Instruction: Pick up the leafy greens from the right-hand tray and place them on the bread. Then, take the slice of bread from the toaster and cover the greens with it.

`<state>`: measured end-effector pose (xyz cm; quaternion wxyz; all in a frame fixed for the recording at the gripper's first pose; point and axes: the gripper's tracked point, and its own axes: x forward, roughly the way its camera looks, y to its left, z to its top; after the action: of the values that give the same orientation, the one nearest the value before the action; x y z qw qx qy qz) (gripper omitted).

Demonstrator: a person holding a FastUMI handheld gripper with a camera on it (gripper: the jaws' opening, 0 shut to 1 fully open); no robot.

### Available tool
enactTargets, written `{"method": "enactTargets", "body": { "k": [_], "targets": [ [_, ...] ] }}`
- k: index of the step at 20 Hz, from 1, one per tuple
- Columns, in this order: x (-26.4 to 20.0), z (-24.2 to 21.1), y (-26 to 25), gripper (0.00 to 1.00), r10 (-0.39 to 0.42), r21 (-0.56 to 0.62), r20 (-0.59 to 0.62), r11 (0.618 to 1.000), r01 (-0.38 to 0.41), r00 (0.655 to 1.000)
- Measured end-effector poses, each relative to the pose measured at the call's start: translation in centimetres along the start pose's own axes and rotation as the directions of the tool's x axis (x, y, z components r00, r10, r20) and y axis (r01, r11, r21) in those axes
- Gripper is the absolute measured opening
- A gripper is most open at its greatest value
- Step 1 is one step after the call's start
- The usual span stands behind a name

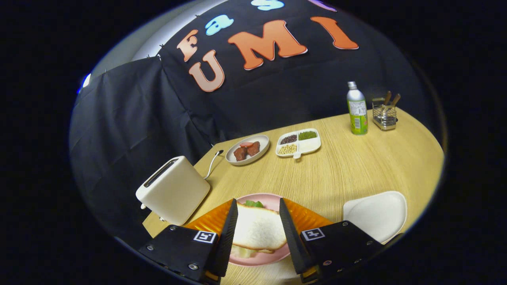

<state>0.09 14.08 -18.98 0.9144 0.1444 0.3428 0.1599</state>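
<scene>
Because the soft white bread slice [259,229] squashes easily, we grip its side edges lightly; gripper [258,231] fingers flank it apart, contact unclear.

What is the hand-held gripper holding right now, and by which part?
Nothing. The hand-held gripper is open, its fingers either side of the top bread slice on the pink plate, not pressing it.

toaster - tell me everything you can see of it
The toaster is a cream-white, boxy appliance with rounded corners and a smooth matte shell, plastic by the look of it. One long dark slot runs along its top; no bread sticks out of it. It stands upright near the wooden table's edge, ahead and to the left of the gripper, whose open fingers flank the sandwich. A small knob shows low on its near end. A white cord leaves its far side.
</scene>
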Motion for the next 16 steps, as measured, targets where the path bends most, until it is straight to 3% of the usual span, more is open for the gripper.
{"method": "enactTargets", "body": {
  "k": [7, 12, 16],
  "targets": [
    [-3.6, 7.8, 0.0, 0.83, -0.051, -0.084, 0.288, 0.993, 0.078, 0.956],
    [-4.7, 8.4, -0.2, 0.91, -0.08, -0.127, 0.363, 0.983, 0.134, 0.928],
    [-6.2, 10.0, -0.4, 0.91, -0.113, -0.171, 0.453, 0.963, 0.211, 0.884]
  ]
}}
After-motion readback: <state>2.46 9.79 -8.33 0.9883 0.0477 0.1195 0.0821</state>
